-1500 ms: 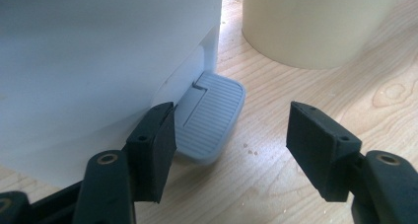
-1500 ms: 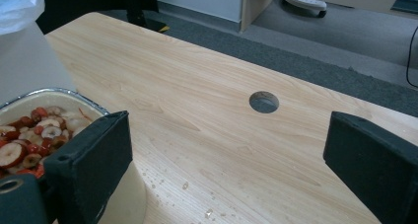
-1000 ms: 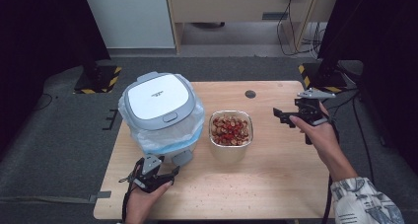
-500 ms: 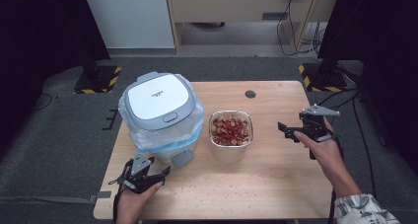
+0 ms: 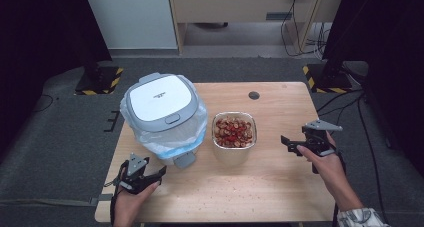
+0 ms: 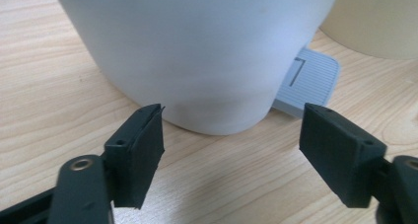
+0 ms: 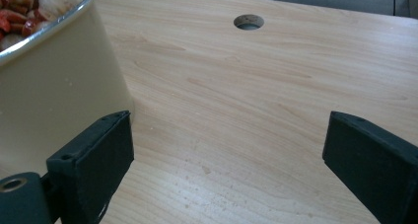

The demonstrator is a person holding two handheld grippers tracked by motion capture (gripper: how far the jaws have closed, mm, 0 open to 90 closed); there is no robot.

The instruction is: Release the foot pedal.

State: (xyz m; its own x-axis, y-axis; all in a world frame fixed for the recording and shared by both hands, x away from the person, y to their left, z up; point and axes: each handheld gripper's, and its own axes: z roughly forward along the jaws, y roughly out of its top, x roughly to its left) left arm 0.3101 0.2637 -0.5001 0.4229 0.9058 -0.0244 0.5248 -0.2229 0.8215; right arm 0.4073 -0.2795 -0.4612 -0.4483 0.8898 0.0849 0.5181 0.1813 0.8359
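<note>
Both tools stand apart: left tool (image 5: 161, 171) near the bin (image 5: 159, 107), right tool (image 5: 284, 142) beside the bowl (image 5: 234, 143).

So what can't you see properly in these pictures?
- Inside of the bin: high view, its closed lid covers it.
- Bin top: left gripper view, cut off by the upper edge.
- Food in the container: high view, pieces too small to name; right gripper view, cut off at the corner.
- Lid lettering: too small to read.

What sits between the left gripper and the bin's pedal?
Nothing visible. The left gripper has open jaws facing the white pedal bin; the grey pedal lies ahead to the right, with bare wooden table between.
</note>
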